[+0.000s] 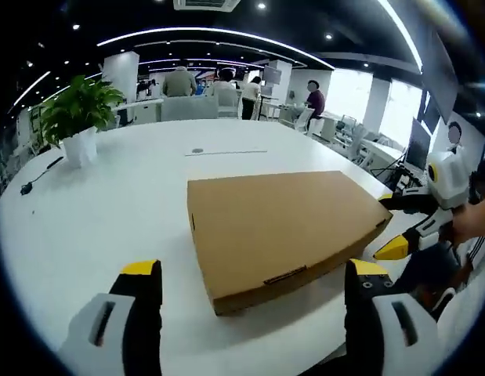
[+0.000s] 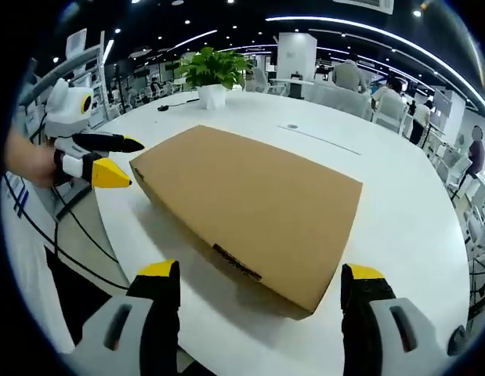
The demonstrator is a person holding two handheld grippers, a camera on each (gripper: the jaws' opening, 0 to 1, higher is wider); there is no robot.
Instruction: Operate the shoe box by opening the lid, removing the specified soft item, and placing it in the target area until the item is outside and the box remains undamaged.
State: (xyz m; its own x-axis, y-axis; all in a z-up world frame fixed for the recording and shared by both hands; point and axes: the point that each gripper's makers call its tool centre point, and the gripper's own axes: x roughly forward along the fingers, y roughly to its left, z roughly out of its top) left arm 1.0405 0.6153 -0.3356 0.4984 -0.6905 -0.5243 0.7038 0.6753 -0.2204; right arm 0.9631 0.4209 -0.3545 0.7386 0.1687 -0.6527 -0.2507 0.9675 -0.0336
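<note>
A closed brown cardboard shoe box [image 1: 281, 227] lies flat on the white round table [image 1: 109, 211], its lid down and a tab slot on the near edge. My left gripper [image 1: 254, 270] is open, its yellow-tipped jaws standing wide on either side of the box's near corner, short of it. The right gripper [image 1: 389, 227], held in a hand, comes in beside the box's right corner. In the right gripper view the box [image 2: 250, 196] sits ahead of my open right gripper [image 2: 261, 272]. The left gripper [image 2: 128, 160] hovers open at the box's left corner.
A potted plant [image 1: 77, 117] in a white pot stands at the table's far side, also plant [image 2: 211, 74]. A black cable [image 1: 38, 176] lies near it. Several people [image 1: 179, 81] and chairs are beyond the table. The table edge [image 2: 117, 235] runs close to the box.
</note>
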